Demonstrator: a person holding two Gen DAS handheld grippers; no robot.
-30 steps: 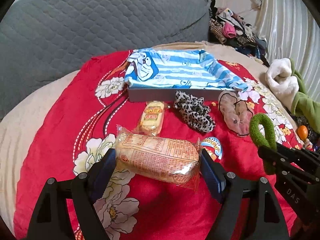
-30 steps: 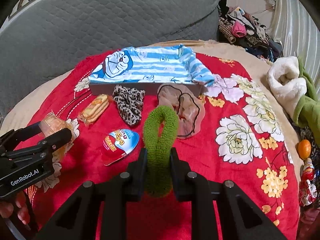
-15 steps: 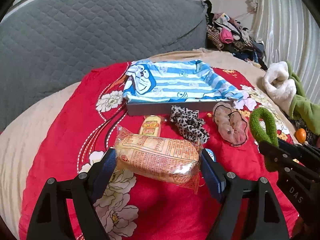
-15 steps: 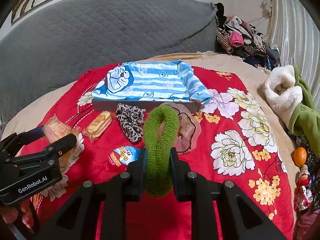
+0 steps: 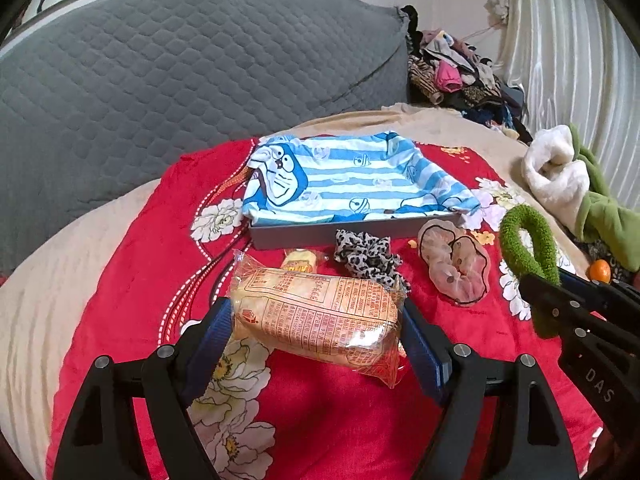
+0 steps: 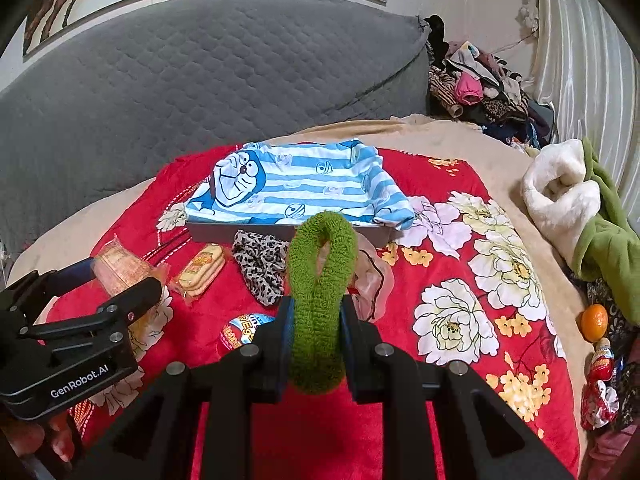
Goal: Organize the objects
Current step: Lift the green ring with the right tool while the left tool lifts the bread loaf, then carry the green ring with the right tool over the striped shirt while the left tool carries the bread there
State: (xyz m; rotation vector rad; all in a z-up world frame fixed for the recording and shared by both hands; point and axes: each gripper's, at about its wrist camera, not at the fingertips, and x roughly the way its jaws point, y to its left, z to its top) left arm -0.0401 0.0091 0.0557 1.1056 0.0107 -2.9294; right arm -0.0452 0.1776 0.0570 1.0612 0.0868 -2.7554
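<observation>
My left gripper (image 5: 316, 332) is shut on a wrapped orange snack pack (image 5: 316, 316) and holds it above the red blanket; it also shows in the right wrist view (image 6: 120, 266). My right gripper (image 6: 316, 340) is shut on a green fuzzy scrunchie (image 6: 320, 280), also seen in the left wrist view (image 5: 528, 244). A grey tray (image 5: 320, 234) lined with a blue striped cartoon cloth (image 5: 340, 180) lies ahead. In front of it lie a small biscuit pack (image 6: 200, 268), a leopard scrunchie (image 5: 366, 256) and a sheer pink scrunchie (image 5: 456, 264). A blue egg-shaped toy pack (image 6: 242, 330) lies below.
A grey quilted headboard (image 5: 160, 80) stands behind the bed. A white and green fleece (image 6: 580, 208) lies at the right edge, with an orange (image 6: 595, 322) and wrapped sweets (image 6: 600, 380) below it. A heap of clothes (image 6: 476, 88) is at the back right.
Both grippers have risen and pulled back with their loads, so the tray and the items on the blanket look farther away. The grips are unchanged.
</observation>
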